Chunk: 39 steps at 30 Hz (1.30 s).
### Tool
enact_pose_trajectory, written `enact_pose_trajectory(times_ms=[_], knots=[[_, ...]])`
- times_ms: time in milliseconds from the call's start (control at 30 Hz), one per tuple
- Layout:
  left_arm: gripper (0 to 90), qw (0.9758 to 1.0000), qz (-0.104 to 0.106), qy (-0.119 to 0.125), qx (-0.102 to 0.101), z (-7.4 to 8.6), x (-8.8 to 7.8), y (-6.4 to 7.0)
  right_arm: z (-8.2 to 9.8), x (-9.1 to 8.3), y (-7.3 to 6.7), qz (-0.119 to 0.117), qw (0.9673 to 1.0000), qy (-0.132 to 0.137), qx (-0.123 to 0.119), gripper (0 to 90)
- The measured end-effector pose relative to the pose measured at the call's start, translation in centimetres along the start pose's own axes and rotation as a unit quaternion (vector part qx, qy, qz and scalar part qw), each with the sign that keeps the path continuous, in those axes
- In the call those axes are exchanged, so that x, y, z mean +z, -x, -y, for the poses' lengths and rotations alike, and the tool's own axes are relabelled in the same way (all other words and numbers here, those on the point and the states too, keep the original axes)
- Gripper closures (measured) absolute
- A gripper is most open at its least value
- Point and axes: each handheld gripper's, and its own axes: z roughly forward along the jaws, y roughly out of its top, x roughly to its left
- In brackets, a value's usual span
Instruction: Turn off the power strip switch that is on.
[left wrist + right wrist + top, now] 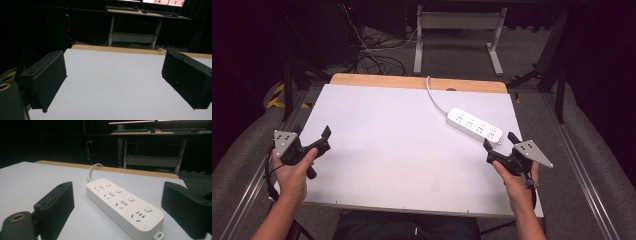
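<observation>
One power strip [475,124] lies near the open right claw [500,143].

We see a lab recording bay: black curtains [242,45] all round, tangled cables [372,52] on grey carpet, and a desk [160,132] with keyboards beneath lit monitors [163,2].

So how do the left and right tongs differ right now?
The right tongs sit just short of the white power strip, which lies between their jaws in the right gripper view; the left tongs face only bare table. Both are open, hand-held, gripping nothing.
</observation>
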Motion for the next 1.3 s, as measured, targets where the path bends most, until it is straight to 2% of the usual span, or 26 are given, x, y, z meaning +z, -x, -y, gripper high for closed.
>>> enact_pose_trajectory(times_ms=[767, 933, 1300], knots=[[7.0, 1.0000, 0.001, -0.001, 0.000, 0.03, 0.04, 0.02, -0.26, -0.20, -0.08, -0.008, 0.9999, 0.003, -0.008, 27.9], [7.1, 1.0000, 0.002, 0.000, 0.000, 0.04, 0.02, 0.06, -0.30, -0.18, -0.12, -0.006, 0.9999, 0.004, -0.008, 26.4], [7.0, 1.0000, 0.003, 0.001, -0.001, 0.05, 0.03, 0.05, -0.44, -0.19, -0.22, -0.008, 0.9999, 0.005, -0.014, 30.5]])
